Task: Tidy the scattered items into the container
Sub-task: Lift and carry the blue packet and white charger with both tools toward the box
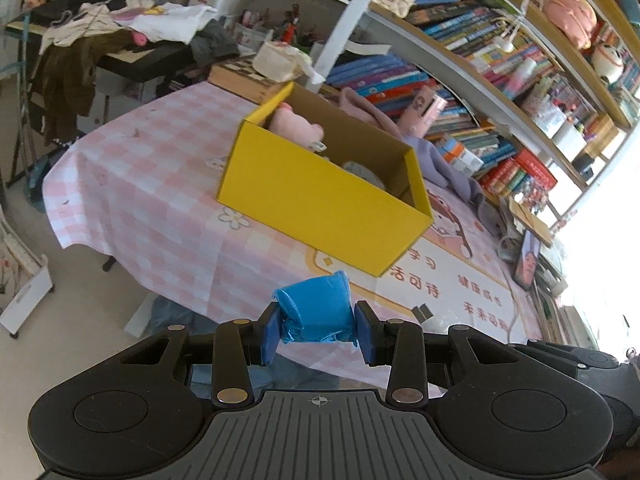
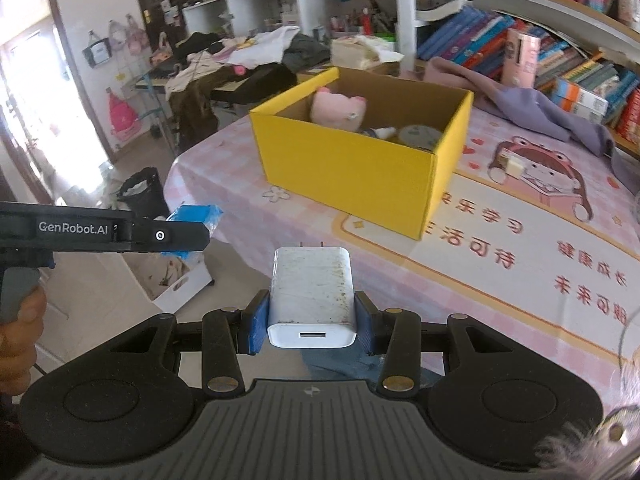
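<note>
The open yellow cardboard box [image 2: 352, 168] sits on the table with the pink-and-white checked cloth [image 2: 248, 236], around 12 o'clock from both grippers and a bit away from the near edge. Inside it there's already a soft pink plush toy [image 2: 338, 106] up against the far-left wall, plus a round grey disc-looking thing [image 2: 420, 136] toward the right end. Can't really tell what the small white bit between them is.

The right gripper [image 2: 311, 322] is clamped on a scuffed white USB wall charger [image 2: 312, 296], blue pads [image 2: 254, 328] pressing both sides, prongs pointing toward the box, USB port facing the camera. It hangs over the near table edge, apart from the box.

The left gripper [image 1: 318, 330] is squeezed on a crumpled roll of blue plastic bags [image 1: 316, 308], pads touching each side. In the right wrist view it comes in from 9 o'clock, off the table's left edge, with a hand [image 2: 18, 332] on the handle.

Behind the box at 1 o'clock, a lilac cloth [image 2: 536, 108] is bunched against shelves packed with books [image 2: 580, 76]. At 11 o'clock, a desk piled with clothes [image 2: 240, 56].
</note>
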